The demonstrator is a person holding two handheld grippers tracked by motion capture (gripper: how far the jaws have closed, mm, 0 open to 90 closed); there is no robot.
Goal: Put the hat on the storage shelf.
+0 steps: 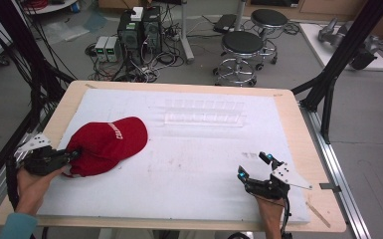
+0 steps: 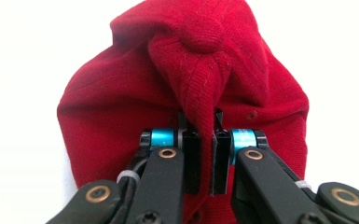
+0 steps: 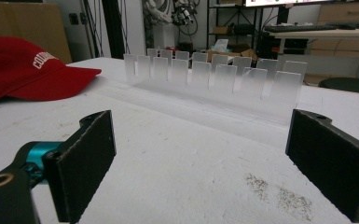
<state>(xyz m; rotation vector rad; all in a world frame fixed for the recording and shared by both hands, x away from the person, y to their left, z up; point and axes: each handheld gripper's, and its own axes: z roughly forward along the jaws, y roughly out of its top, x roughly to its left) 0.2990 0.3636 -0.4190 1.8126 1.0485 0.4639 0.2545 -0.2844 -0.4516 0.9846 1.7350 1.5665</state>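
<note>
We count one red cap (image 1: 107, 144) at left of the frame, one clear slotted rack (image 1: 205, 112) upper centre, both on one white-topped table (image 1: 194, 164). Two grippers: left gripper (image 1: 72, 155) at lower left, right gripper (image 1: 253, 167) at lower right. On the floor behind: two black stools (image 1: 242, 45), two computer towers (image 1: 139, 30).

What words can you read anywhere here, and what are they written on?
"COLUM...": white letters on the red cap; the rest curves out of sight in the high view.
"COLUM": the same letters in the right gripper view, cut off there too.
No other writing is readable; the clear slotted rack is blank.
</note>
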